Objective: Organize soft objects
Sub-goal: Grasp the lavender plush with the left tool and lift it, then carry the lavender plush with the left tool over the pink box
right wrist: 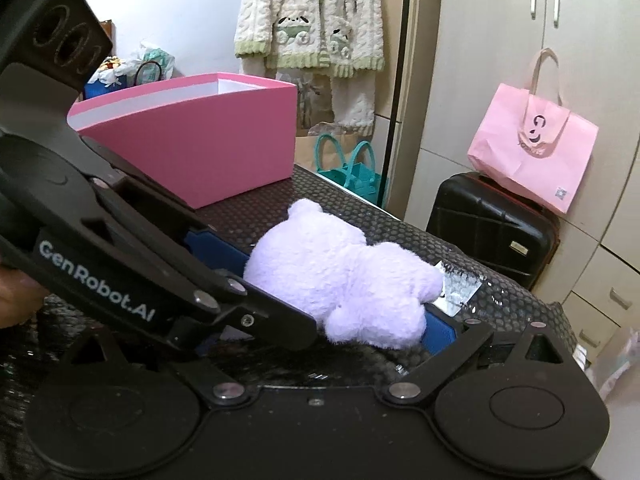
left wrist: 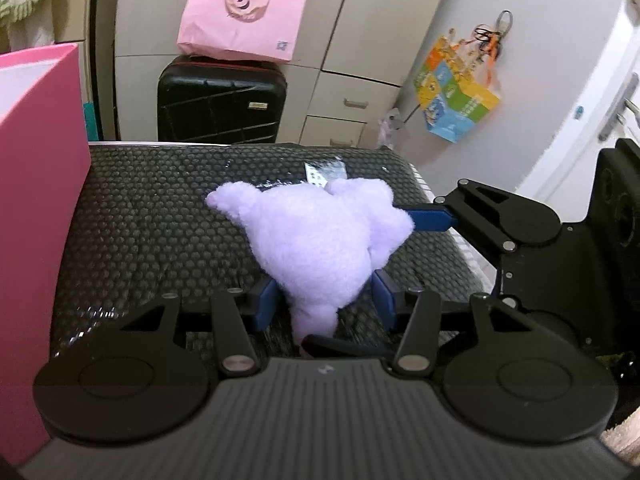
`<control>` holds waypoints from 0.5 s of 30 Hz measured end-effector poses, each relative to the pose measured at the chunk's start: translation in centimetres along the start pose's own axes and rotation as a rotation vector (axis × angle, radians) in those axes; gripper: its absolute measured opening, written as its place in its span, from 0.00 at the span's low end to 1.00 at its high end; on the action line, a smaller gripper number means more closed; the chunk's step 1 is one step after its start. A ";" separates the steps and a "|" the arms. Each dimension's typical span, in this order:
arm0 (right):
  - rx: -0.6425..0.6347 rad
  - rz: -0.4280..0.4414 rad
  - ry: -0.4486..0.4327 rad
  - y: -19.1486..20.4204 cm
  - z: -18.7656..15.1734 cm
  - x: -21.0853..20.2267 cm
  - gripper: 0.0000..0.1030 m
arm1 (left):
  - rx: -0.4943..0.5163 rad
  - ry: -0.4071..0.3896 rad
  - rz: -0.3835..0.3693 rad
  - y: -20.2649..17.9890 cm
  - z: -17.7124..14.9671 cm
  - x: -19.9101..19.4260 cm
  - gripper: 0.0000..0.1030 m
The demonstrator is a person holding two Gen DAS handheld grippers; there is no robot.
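On the black mat (left wrist: 140, 216) lay a fuzzy lilac plush (left wrist: 320, 240), long axis running away from the left gripper (left wrist: 325, 300), ears far end. Left gripper's blue pads were clamped on its near end. Right gripper (right wrist: 332, 292) bracketed it with jaws apart; grip unclear.

You're getting just one clearly legible text: "GenRobot.AI", white lettering, sitting on the black arm of the left gripper (right wrist: 280, 280) as the right wrist view is showing it. The pink tote bag (right wrist: 532, 136) is carrying a dark logo plus a line of small lettering under it, too blurred to read, and a small QR-style square near its lower corner. The white tag (right wrist: 460, 288) beside the purple plush toy (right wrist: 340, 276) is showing print, but you're not resolving it. The colourful hanging bag (left wrist: 456, 92) is also showing print, unreadable.
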State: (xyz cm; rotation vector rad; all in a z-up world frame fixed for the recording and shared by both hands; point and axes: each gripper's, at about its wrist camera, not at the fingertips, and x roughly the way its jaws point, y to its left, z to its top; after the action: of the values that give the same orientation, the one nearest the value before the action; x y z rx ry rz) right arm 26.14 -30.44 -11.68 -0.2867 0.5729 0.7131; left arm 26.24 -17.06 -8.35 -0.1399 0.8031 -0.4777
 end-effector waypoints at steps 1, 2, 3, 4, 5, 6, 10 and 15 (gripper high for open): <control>0.007 -0.007 -0.002 0.4 0.0 -0.3 0.98 | 0.008 0.001 -0.005 -0.1 -0.2 -0.5 0.47; 0.016 -0.014 -0.001 0.8 0.0 -0.6 0.98 | 0.016 0.002 -0.009 -0.2 -0.4 -1.0 0.47; 0.025 -0.017 -0.001 1.1 0.0 -0.8 0.98 | 0.024 0.003 -0.014 -0.3 -0.7 -1.6 0.47; 0.037 -0.020 -0.003 1.6 0.0 -1.2 0.98 | 0.033 0.003 -0.017 -0.4 -0.9 -2.1 0.47; 0.049 -0.024 -0.007 2.1 -0.1 -1.7 0.98 | 0.046 0.002 -0.018 -0.6 -1.2 -2.7 0.47; 0.058 -0.025 -0.009 2.6 -0.2 -2.0 0.98 | 0.058 0.006 -0.016 -0.8 -1.5 -3.4 0.47; 0.082 -0.030 -0.006 4.8 -0.6 -3.2 0.97 | 0.075 0.049 -0.025 -1.0 -2.7 -5.4 0.47; 0.190 -0.044 0.006 6.8 -1.0 -4.7 0.92 | 0.082 0.059 -0.059 -0.9 -3.9 -7.7 0.47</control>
State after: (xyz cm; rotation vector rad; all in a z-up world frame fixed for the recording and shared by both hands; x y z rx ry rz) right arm 18.20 -28.50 -10.12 -0.1241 0.6341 0.6104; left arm 18.51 -14.08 -5.74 -0.0736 0.8371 -0.5717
